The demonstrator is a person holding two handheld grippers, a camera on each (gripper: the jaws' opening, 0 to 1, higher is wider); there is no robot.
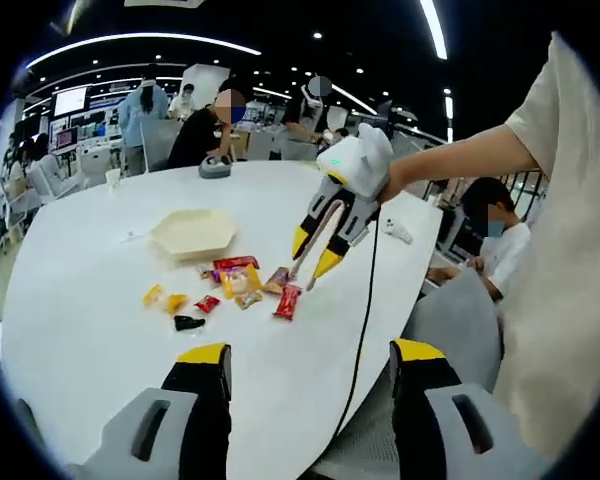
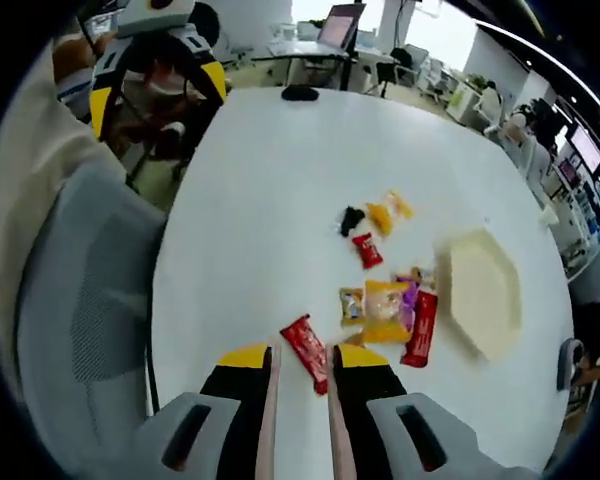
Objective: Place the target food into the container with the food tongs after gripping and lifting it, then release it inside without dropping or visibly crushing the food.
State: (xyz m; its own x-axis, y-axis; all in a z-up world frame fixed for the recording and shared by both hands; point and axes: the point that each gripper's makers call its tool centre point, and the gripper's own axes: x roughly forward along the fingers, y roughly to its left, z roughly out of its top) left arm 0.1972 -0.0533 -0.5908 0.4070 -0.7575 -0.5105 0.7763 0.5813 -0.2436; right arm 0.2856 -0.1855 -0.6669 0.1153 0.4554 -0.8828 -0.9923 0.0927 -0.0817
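A red snack packet (image 2: pixel 305 352) lies on the white table (image 2: pixel 270 200), its near end between the two beige arms of the food tongs (image 2: pixel 269 420). My right gripper (image 2: pixel 302 357) is shut on those tongs. From the left gripper view, the right gripper (image 1: pixel 315 252) points the tongs (image 1: pixel 315 238) down at the red packet (image 1: pixel 287 300); whether the tips touch it I cannot tell. The cream hexagonal dish (image 1: pixel 193 232) (image 2: pixel 480 290) sits empty beyond the snack pile. My left gripper (image 1: pixel 313 358) is open at the table's near edge and holds nothing; the right gripper view has it (image 2: pixel 158 95) at top left.
More snacks lie near the dish: yellow packets (image 2: pixel 385 298), a long red one (image 2: pixel 420 330), a small red one (image 2: pixel 367 250), orange pieces (image 2: pixel 380 215), a black piece (image 2: pixel 351 220). A grey chair (image 1: pixel 460 310) stands at the table edge. A black cable (image 1: pixel 365 320) crosses the table. People sit at the far side.
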